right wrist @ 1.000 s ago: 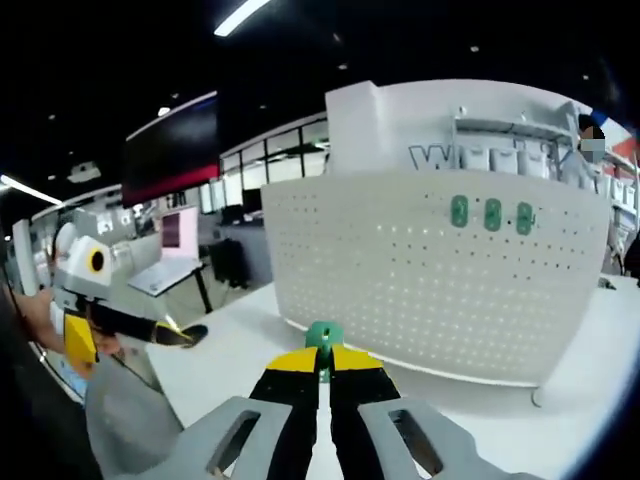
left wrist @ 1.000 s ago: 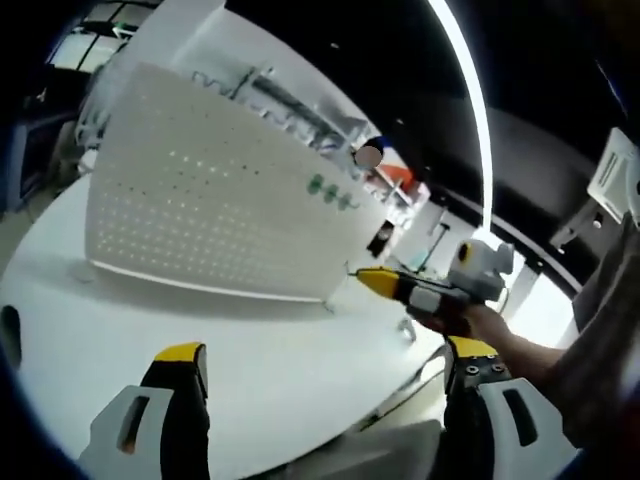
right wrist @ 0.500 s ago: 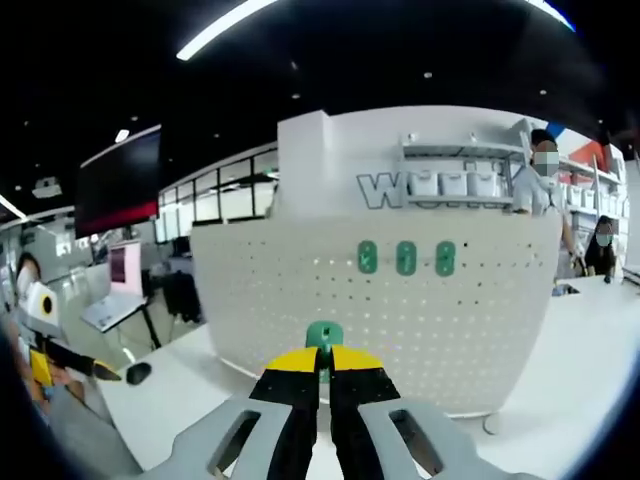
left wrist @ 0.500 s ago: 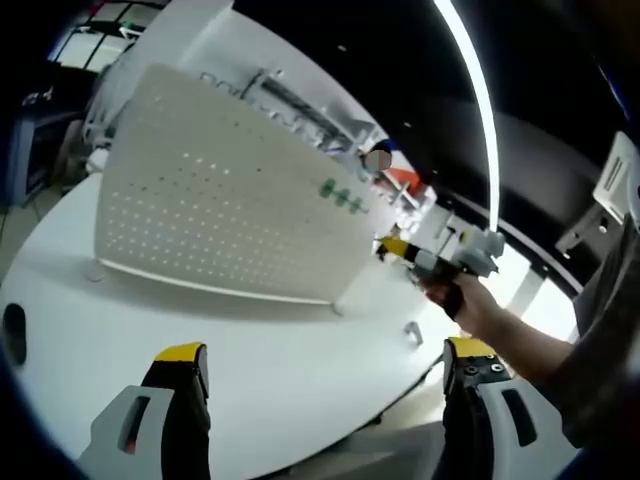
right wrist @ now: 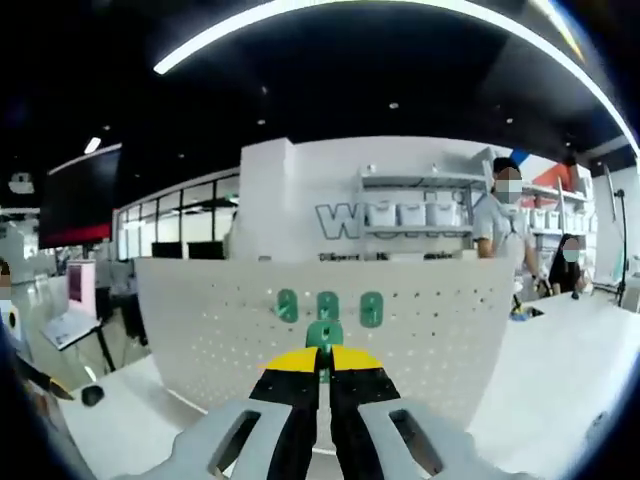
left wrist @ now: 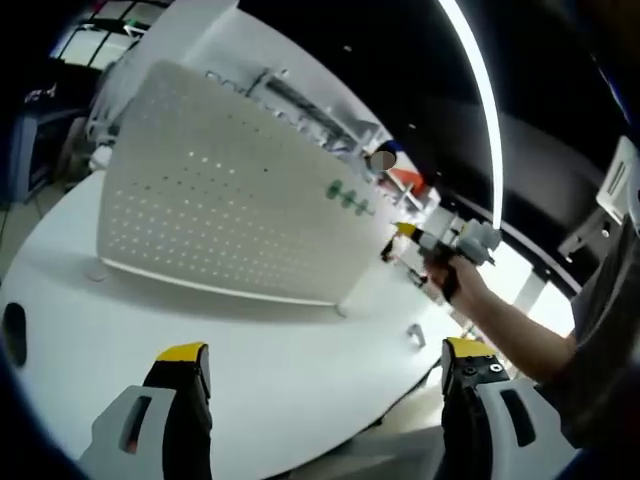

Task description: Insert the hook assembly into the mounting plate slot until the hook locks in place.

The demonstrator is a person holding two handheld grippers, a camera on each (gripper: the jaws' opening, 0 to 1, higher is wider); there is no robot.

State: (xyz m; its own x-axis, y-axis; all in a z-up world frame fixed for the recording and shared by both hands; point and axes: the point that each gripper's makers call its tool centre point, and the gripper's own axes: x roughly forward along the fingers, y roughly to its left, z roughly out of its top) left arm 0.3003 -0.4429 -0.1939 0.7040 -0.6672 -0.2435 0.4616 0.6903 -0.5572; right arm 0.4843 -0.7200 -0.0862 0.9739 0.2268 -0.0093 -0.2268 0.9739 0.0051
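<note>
A white pegboard mounting plate (left wrist: 220, 200) stands upright on the white table (left wrist: 260, 350), with three green hooks (left wrist: 346, 195) in a row near its top. My left gripper (left wrist: 320, 372) is open and empty, low over the table in front of the plate. In the left gripper view a hand holds my right gripper (left wrist: 402, 236) level with the plate's upper right corner. In the right gripper view the right gripper (right wrist: 322, 362) is shut on a green hook assembly (right wrist: 323, 335), just under the three mounted hooks (right wrist: 327, 306) on the plate (right wrist: 200, 320).
A small black object (left wrist: 12, 330) lies on the table at the left, and a small metal bracket (left wrist: 413, 337) lies near the right edge. The plate's foot (left wrist: 345, 310) rests on the table. Two people (right wrist: 498, 220) stand by shelves behind the plate.
The right gripper, still shut on the green hook, has risen and swung toward the plate's upper right corner; the mounted hooks now sit centred in its view. The left gripper has barely moved.
</note>
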